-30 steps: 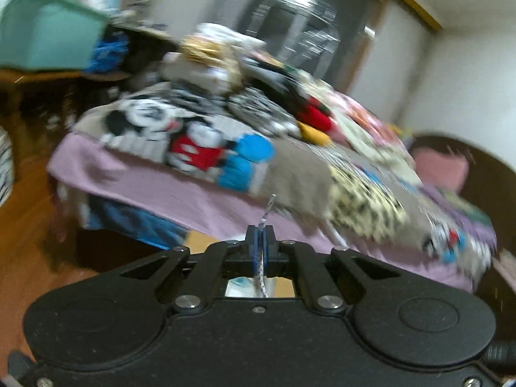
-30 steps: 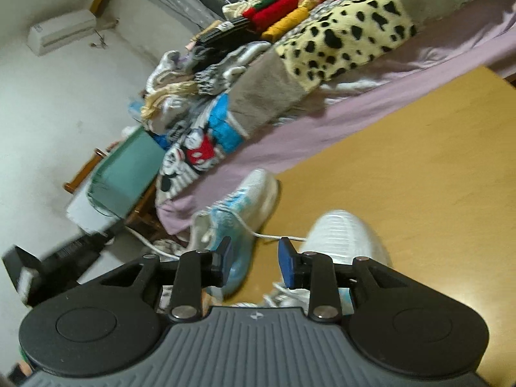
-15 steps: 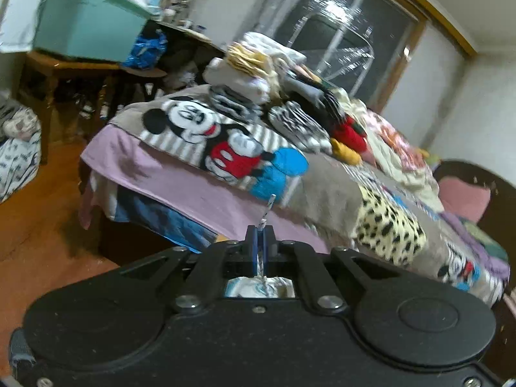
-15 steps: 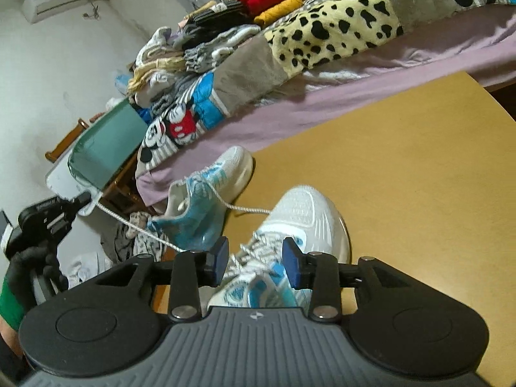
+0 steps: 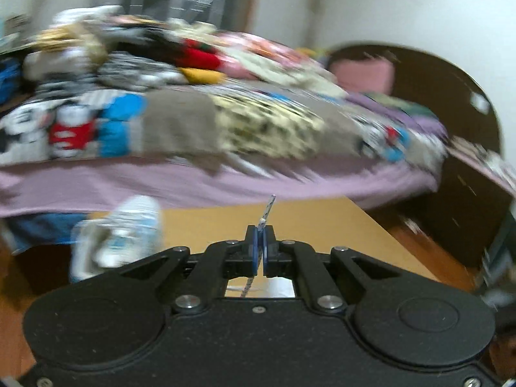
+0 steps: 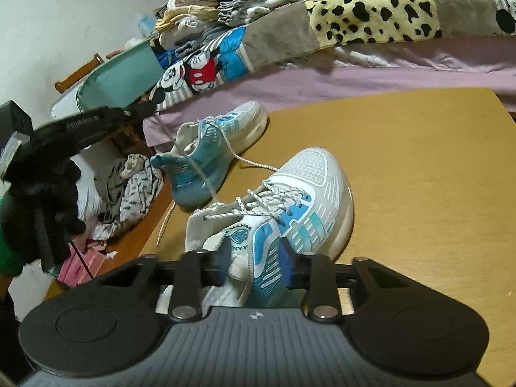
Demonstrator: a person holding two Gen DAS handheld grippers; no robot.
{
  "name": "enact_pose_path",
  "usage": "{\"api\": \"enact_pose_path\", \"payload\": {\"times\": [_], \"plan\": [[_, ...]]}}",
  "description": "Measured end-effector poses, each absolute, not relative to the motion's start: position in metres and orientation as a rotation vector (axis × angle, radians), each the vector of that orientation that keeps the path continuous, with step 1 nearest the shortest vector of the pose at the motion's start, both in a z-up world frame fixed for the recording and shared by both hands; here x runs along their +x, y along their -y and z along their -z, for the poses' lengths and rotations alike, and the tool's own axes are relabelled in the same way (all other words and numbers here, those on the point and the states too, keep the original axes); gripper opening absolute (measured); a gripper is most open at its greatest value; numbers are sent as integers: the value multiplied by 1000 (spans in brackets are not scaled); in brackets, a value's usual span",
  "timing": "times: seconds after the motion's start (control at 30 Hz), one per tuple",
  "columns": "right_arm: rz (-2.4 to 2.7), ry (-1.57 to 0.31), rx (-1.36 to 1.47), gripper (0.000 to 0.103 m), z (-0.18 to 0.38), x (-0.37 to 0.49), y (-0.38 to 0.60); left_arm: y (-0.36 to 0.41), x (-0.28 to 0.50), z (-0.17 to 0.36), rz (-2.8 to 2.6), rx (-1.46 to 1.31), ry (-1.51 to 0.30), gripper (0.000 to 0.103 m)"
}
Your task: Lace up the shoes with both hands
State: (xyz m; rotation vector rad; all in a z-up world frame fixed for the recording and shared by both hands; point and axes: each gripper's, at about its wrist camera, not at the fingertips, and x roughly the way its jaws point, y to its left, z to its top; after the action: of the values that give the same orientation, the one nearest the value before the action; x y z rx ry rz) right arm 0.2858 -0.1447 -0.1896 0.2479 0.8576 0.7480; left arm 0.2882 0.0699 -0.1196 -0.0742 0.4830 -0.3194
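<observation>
Left fingers (image 5: 260, 247) clamped on lace tip (image 5: 268, 208), far sneaker (image 6: 215, 148) at counter's (image 6: 419, 174) left edge; right fingers (image 6: 254, 266), just closing, straddle near sneaker's (image 6: 290, 213) heel.

My right gripper (image 6: 254, 266) straddles the tongue and collar of the near sneaker (image 6: 290, 206) on the wooden table (image 6: 419, 167); jaws just closing, pads look pressed on it, hard to confirm. Far sneaker (image 6: 213, 148) sits at the table edge, its lace (image 6: 206, 174) trailing loose. My left gripper (image 6: 90, 125) is blurred, gloved hand (image 6: 48, 200) below.
</observation>
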Motion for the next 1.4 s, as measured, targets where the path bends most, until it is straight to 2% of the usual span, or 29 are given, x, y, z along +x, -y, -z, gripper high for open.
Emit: {"api": "enact_pose_path", "payload": {"times": [0.17,0.33,0.7,0.93,1.4], "plan": [[-761,-859,249,13,192,284,150,-27,279,134,491,76,-531,1],[-762,-857,288,13,197,283,156,-3,273,145,546,252,-567,1],[-748,-916,667,12,228,293,188,25,266,170,553,522,-692,1],[-740,-936,793,12,241,296,194,34,267,177,515,587,-741,1],[-752,-941,808,13,245,299,193,39,277,186,443,544,-819,1]]}}
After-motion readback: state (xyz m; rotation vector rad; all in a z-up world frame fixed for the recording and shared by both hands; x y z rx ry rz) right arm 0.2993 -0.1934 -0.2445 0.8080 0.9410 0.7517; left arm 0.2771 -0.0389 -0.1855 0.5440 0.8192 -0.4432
